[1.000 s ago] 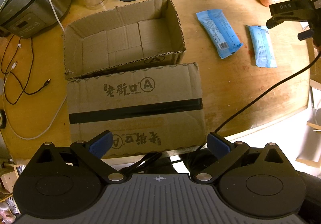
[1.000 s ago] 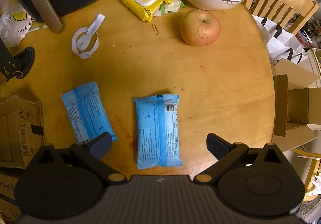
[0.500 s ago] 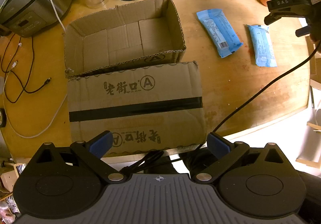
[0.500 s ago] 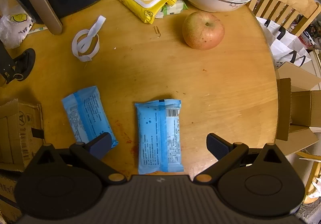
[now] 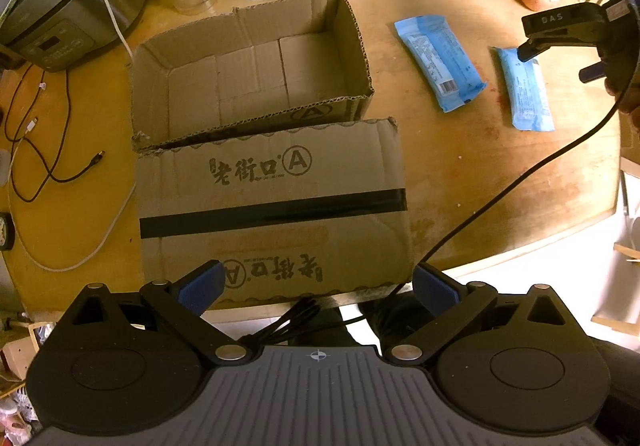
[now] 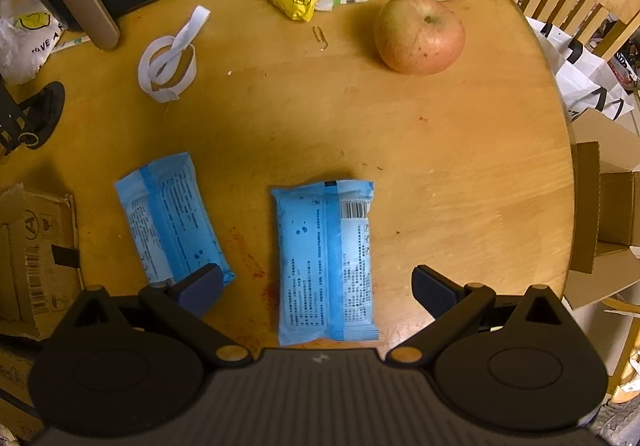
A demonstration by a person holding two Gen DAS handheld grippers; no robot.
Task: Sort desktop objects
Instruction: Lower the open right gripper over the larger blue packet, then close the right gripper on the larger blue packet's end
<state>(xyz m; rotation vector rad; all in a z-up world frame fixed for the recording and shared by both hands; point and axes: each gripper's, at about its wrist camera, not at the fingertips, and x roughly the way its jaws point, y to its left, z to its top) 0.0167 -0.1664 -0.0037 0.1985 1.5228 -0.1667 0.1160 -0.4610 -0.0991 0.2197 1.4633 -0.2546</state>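
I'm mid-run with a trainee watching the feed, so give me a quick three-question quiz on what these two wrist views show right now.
1. True or false: the right gripper is shut on a blue packet.
2. Multiple choice: what lies inside the open cardboard box? A) an apple B) two blue packets C) nothing visible
3. Fill in: between the spread fingers of the right gripper lies the ____ of the two blue packets, the one nearer the apple.

Key
1. False. The jaws stand wide open above the right blue packet and grip nothing; the left gripper is open too.
2. C. Both packets, including the left blue packet, lie on the table.
3. right
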